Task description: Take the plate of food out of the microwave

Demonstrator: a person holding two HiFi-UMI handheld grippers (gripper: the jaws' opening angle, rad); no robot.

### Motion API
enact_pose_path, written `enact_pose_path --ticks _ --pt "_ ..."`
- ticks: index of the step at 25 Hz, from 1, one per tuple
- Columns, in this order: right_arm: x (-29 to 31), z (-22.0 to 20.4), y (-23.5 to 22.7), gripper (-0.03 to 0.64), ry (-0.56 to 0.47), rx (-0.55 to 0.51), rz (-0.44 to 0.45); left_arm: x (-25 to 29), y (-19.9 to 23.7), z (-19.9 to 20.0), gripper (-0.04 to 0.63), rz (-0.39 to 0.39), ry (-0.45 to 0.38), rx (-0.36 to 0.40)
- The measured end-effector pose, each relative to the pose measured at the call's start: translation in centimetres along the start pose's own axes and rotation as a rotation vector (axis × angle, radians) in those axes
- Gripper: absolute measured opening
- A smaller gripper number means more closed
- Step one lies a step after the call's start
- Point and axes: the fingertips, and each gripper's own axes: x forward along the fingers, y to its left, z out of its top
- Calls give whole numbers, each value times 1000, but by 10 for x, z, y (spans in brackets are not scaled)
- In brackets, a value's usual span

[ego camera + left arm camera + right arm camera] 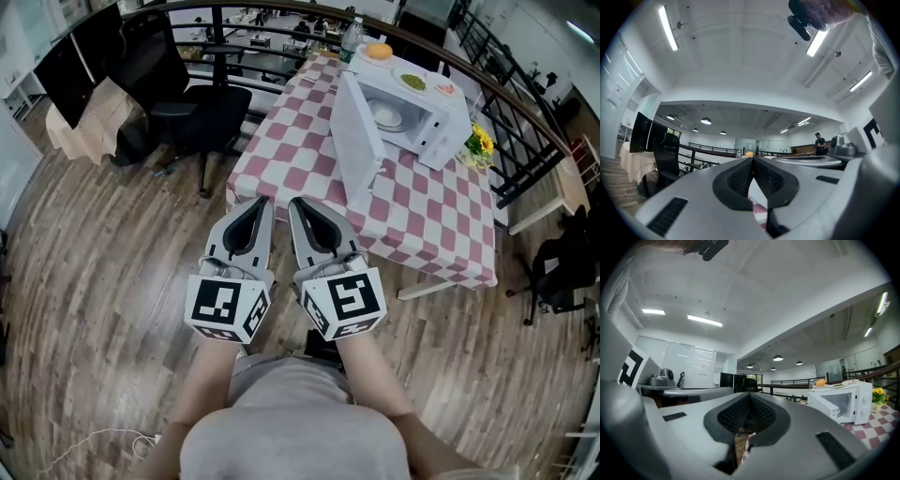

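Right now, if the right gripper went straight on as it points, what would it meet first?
Probably the black office chair beyond the table corner, passing left of the microwave; depth is unclear.

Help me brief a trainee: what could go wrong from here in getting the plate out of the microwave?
1. The open door juts toward the person; a gripper reaching in could knock it.
2. Dishes sit on top of the microwave; a bump may shake them off.
3. The left gripper and right gripper are both shut; unopened, they would likely shove the plate deeper.
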Motion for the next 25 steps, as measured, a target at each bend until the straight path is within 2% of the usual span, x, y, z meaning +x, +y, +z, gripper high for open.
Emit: enact_pose_path --ticks 15,25 --pt "-58 -14 -118 26 9 11 -37 83 -109 -38 2 -82 22 -48" --pt "-89 -29 -181 26 26 49 -128 125 -161 -61 2 -160 66 -51"
